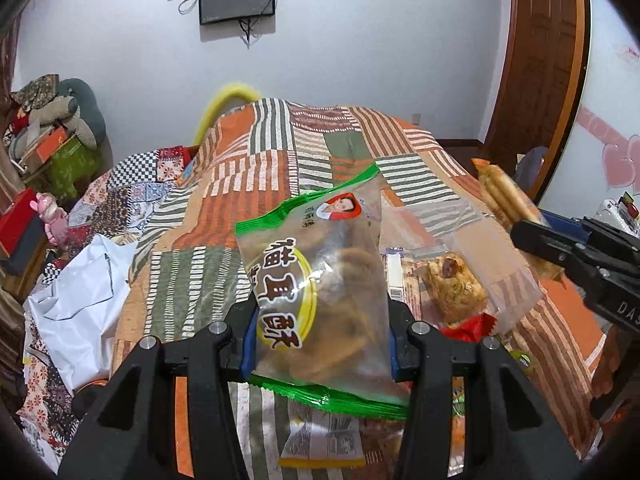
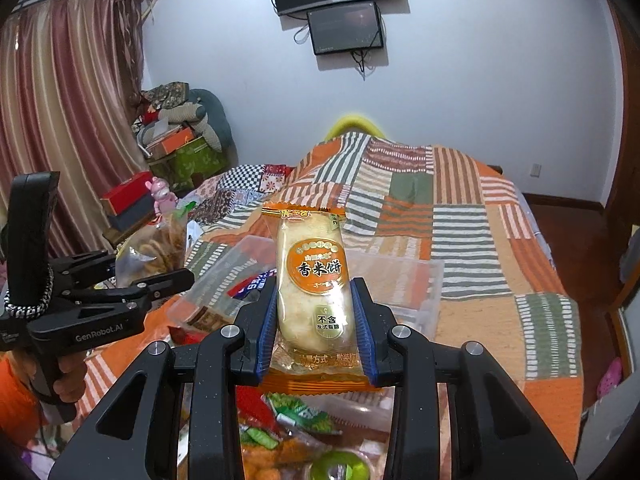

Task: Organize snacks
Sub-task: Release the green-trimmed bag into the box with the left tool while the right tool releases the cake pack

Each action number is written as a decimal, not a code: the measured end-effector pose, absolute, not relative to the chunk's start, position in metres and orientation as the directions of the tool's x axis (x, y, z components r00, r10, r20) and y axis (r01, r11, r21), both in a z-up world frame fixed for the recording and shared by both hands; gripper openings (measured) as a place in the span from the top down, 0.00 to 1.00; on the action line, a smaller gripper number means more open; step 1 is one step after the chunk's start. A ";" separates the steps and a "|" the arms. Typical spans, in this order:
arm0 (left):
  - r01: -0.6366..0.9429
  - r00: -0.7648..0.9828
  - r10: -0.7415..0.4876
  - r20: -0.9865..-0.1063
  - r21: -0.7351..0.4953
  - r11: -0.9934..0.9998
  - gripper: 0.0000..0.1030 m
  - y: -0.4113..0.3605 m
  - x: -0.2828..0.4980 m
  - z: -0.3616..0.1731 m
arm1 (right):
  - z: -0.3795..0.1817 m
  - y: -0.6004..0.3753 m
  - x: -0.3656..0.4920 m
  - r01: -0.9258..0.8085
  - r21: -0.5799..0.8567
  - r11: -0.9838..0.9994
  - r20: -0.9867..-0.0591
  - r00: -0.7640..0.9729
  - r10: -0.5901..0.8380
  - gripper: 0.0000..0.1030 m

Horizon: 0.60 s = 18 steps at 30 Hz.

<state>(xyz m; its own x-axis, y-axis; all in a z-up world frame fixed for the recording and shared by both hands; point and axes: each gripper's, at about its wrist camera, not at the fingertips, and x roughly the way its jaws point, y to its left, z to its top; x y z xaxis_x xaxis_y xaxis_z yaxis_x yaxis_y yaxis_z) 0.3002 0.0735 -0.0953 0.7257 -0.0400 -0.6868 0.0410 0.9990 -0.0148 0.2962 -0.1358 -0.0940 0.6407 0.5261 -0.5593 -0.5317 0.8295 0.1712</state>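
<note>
My left gripper [image 1: 320,320] is shut on a clear green-edged bag of brown crisps [image 1: 320,280], held upright above the bed. It also shows in the right wrist view [image 2: 160,276] at the left, with the crisp bag [image 2: 156,248] in it. My right gripper [image 2: 316,320] is shut on an orange rice cracker packet [image 2: 316,288], held upright. It shows in the left wrist view [image 1: 532,236] at the right with the packet [image 1: 504,196]. Clear plastic containers [image 2: 400,284] lie on the bed behind it. Loose snacks [image 2: 288,420] lie below.
A patchwork striped quilt [image 1: 280,168] covers the bed. A wrapped pastry [image 1: 456,284] and other packets lie on it. A white bag [image 1: 80,280] lies at the left. Boxes and soft toys [image 2: 180,144] pile by the curtain. A wooden door [image 1: 540,60] stands at the right.
</note>
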 end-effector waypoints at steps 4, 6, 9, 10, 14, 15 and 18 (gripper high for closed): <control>0.056 0.707 -0.053 -0.706 -0.019 0.998 0.54 0.073 0.313 -0.100 | -0.101 -0.130 0.309 -0.523 0.171 0.835 -0.584 0.629 0.514 0.69; 0.062 0.705 -0.041 -0.708 0.003 0.998 0.54 0.070 0.321 -0.102 | -0.104 -0.128 0.314 -0.516 0.171 0.839 -0.592 0.627 0.506 0.69; 0.070 0.695 -0.034 -0.718 0.021 0.997 0.54 0.068 0.330 -0.107 | -0.108 -0.125 0.319 -0.511 0.170 0.843 -0.604 0.622 0.499 0.69; 0.073 0.689 -0.036 -0.724 0.020 0.997 0.54 0.067 0.333 -0.108 | -0.111 -0.124 0.322 -0.510 0.171 0.843 -0.612 0.615 0.497 0.69; 0.086 0.664 -0.037 -0.747 0.027 0.996 0.54 0.065 0.346 -0.116 | -0.119 -0.120 0.332 -0.507 0.178 0.843 -0.640 0.591 0.491 0.69; 0.091 0.657 -0.038 -0.753 0.029 0.995 0.54 0.064 0.350 -0.117 | -0.122 -0.119 0.335 -0.506 0.182 0.843 -0.649 0.583 0.490 0.69; 0.101 0.622 -0.052 -0.781 0.015 0.995 0.54 0.064 0.361 -0.123 | -0.130 -0.118 0.344 -0.499 0.216 0.839 -0.672 0.547 0.498 0.69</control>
